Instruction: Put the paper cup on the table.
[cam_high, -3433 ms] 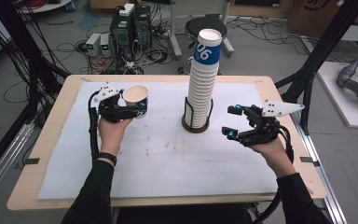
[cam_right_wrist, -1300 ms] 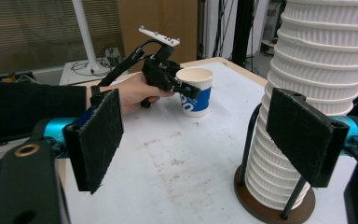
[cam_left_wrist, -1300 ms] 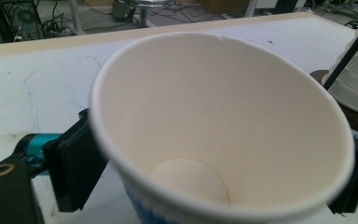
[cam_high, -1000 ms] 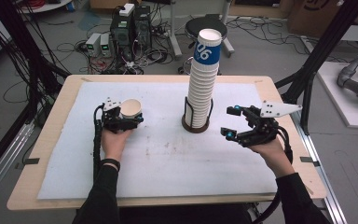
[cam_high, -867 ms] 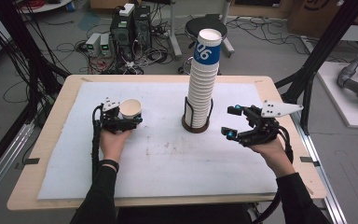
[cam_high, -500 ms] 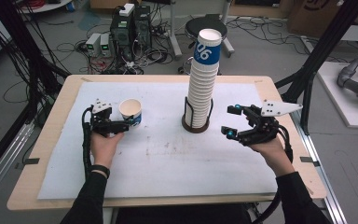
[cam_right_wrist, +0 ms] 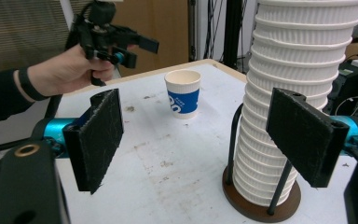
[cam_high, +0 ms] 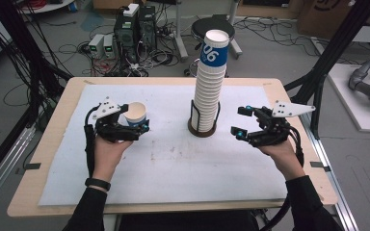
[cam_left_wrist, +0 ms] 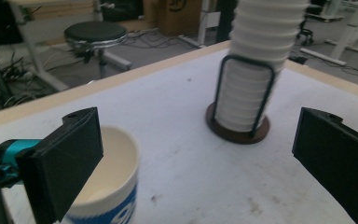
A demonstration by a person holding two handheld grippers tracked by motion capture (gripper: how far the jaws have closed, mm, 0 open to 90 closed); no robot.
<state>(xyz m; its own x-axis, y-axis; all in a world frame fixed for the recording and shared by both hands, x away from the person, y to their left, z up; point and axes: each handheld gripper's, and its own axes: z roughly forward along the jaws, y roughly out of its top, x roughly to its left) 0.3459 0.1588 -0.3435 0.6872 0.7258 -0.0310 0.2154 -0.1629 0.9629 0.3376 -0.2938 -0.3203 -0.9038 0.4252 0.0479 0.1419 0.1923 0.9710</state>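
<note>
Here, a paper cup [cam_high: 136,114] stands freed on the table [cam_high: 173,159], left gripper [cam_high: 134,119] spread beside it — right gripper [cam_high: 241,121] gapes empty near the cup stack [cam_high: 208,91], likely next

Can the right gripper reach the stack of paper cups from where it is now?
Probably yes. The right gripper is open and faces the stack of paper cups across bare table, nothing between. The wire holder may hamper a low grip.

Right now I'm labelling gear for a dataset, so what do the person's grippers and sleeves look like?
Both are black two-jaw handheld tools with teal accents. The left gripper and right gripper each carry a grey three-cornered plate and trail a black cable. Jaw pads are flat, black and rough-textured. Dark sleeves; a black wristband on the left wrist.
</note>
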